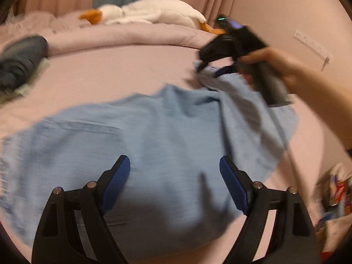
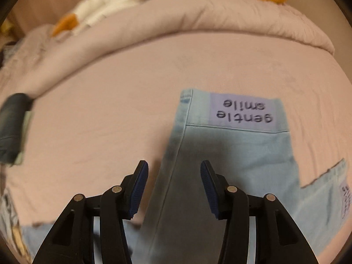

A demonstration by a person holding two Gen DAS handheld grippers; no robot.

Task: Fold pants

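Light blue denim pants lie spread on a pink bed sheet. My left gripper is open and empty, just above the wide part of the pants. My right gripper shows in the left wrist view at the pants' far right end, held by a hand. In the right wrist view my right gripper is open over a pant leg, whose cuff carries a lilac "gentle smile" patch. A second cuff lies at the right.
A rolled pink duvet and a white plush goose lie at the back of the bed. A folded dark garment sits at the far left. Colourful packages are at the right edge by the wall.
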